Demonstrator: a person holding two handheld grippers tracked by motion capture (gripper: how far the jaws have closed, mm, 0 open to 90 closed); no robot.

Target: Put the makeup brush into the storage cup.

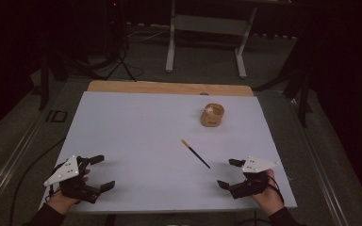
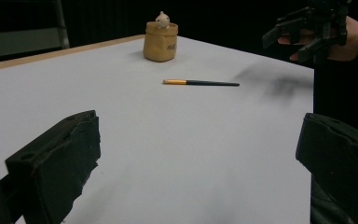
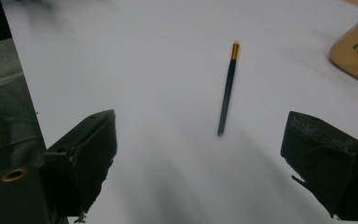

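Observation:
A thin dark brush with an orange end (image 1: 195,154) lies slantwise on the white table top (image 1: 136,136), right of centre. Its length also runs across the left gripper view (image 2: 200,83) and points away in the right gripper view (image 3: 227,88). A tan cup-like holder (image 1: 212,115) with a small pale figure in it stands behind the brush (image 2: 160,41). My right gripper (image 1: 230,173) hovers open just right of the brush's dark tip, nothing between its jaws (image 3: 200,154). My left gripper (image 1: 101,172) stands open at the front left corner, empty (image 2: 200,158).
The table's wooden far edge (image 1: 169,87) runs behind the white sheet. A metal frame stand (image 1: 207,33) and a tripod (image 1: 120,56) stand on the dark floor beyond. The other hand with its gripper (image 2: 314,32) hangs at the upper right of the left gripper view.

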